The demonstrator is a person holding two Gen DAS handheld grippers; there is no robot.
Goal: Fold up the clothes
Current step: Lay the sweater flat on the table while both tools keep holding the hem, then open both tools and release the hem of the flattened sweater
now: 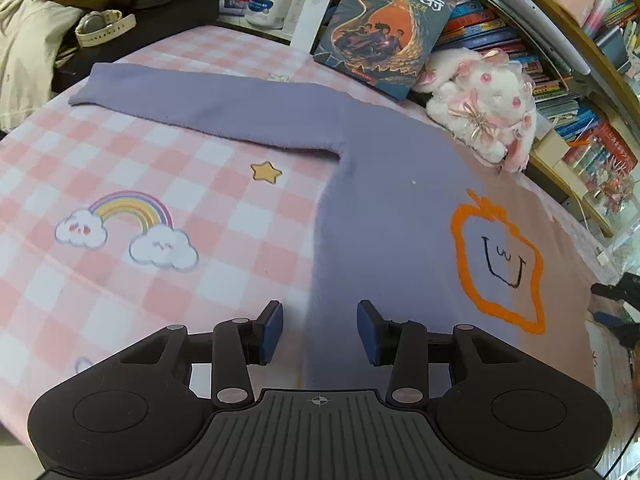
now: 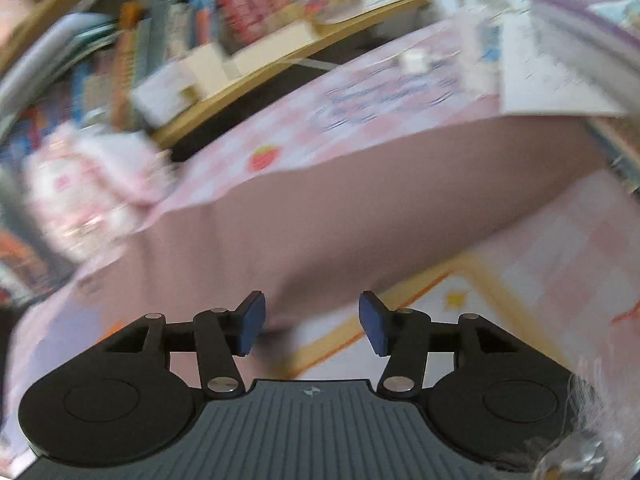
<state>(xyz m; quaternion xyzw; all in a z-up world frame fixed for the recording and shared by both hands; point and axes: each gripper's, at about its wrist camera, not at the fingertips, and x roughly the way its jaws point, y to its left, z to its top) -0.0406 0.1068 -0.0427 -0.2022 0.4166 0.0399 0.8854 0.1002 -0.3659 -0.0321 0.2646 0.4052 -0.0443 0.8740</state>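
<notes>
a: left wrist view sits just behind the left gripper (image 1: 320,330), tilted down over the purple side of the sweater (image 1: 392,208) on the pink checked cloth (image 1: 120,152), close in. faces toward the propped book (image 1: 384,28), plush toy (image 1: 484,112) and bookshelf (image 1: 580,128) at the back.

b: right wrist view, same deal? behind the right gripper (image 2: 312,322), angled down, very near the pink sleeve (image 2: 360,208), all smeared.

a: yep. shares the sweater, the checked cloth, the plush toy and the bookshelf, just from the other side.
</notes>
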